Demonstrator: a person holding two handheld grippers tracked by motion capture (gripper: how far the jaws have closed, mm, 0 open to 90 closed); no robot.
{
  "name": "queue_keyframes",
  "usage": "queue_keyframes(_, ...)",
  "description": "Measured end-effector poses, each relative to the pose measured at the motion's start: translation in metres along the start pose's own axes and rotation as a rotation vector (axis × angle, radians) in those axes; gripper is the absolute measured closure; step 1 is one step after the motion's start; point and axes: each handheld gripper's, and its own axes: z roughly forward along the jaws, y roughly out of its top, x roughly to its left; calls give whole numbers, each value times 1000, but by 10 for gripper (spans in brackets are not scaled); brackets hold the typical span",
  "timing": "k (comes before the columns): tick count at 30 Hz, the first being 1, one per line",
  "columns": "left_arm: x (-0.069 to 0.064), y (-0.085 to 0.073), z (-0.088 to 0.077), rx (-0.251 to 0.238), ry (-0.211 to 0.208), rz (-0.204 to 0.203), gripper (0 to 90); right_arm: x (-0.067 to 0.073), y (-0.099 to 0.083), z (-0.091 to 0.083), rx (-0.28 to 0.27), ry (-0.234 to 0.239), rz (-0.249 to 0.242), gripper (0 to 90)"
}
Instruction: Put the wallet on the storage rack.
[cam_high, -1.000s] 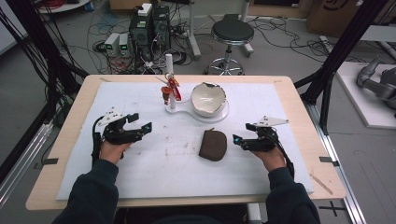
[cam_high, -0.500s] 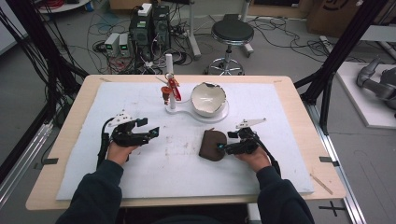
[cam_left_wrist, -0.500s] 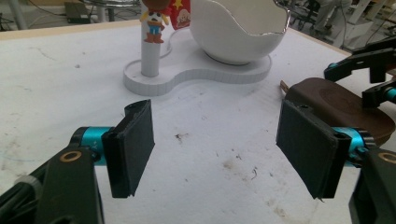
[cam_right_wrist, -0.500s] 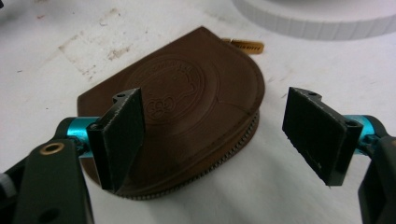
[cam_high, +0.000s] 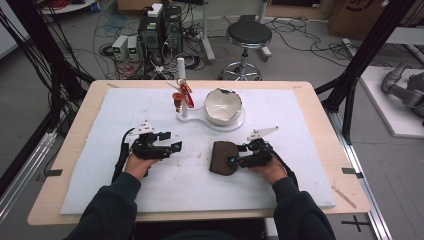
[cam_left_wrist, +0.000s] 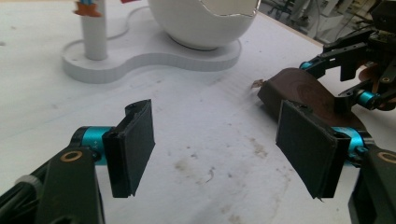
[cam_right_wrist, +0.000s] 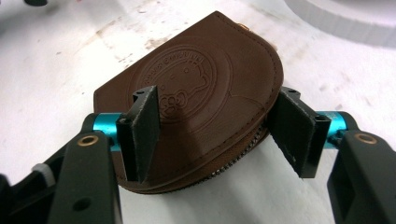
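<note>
So the thing in play looked like a small brown leather coin pouch (cam_right_wrist: 201, 88), half-moon shape, zip running round the curved edge, a round cartoon stamp embossed on the face; it lay flat on the white foam mat (cam_high: 310, 175), just in front of the white stand (cam_high: 200, 112) with the cracked eggshell-shaped bowl (cam_high: 223, 106) and the post carrying a little red figure (cam_high: 182, 96).

My guess on handling: light, soft, a bit floppy, slightly slick leather; not fragile at all. Lying flat it gave no height to pinch, so a top-down grab would probably just skate over it. The zip edge seemed the best hold, since the seam is thicker and stiffer there; a jaw slid under that edge, or a squeeze across the width so it buckled up, is what I'd try.

The right gripper (cam_right_wrist: 219, 135) was right on it; jaws wide apart and holding nothing, the left jaw over the pouch's face near the stamp, the right jaw just off the curved zip edge; whether the pads touched the leather I couldn't tell.

The left gripper (cam_left_wrist: 224, 154) sat well apart to the pouch's left over bare stained mat; jaws wide apart too, empty, pointed roughly toward the pouch.
</note>
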Motion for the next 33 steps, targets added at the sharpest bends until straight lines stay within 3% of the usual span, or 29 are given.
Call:
queue_keyframes(7, -17, 0, 27, 41, -105, -18, 279, 18, 4, -3, -42, -36, -192, 385)
queue_keyframes(14, -26, -2, 44, 74, -177, -22, 316, 29, 5, -6, -78, -69, -317, 394)
queue_keyframes(19, -27, -1, 48, 53, -199, -42, 337, 33, 6, -7, -96, -70, -353, 410)
queue_keyframes(27, -31, -1, 53, 40, -275, -66, 354, 40, 9, -7, -119, -74, -417, 456)
queue_keyframes(29, -33, -1, 53, 39, -293, -62, 449, 40, 10, -6, -112, -81, -411, 456)
queue_keyframes(31, -34, 0, 52, 36, -304, -32, 537, 40, 10, -6, -111, -74, -396, 456)
queue_keyframes(33, -35, 1, 51, 37, -296, -15, 553, 39, 9, -6, -109, -73, -386, 450)
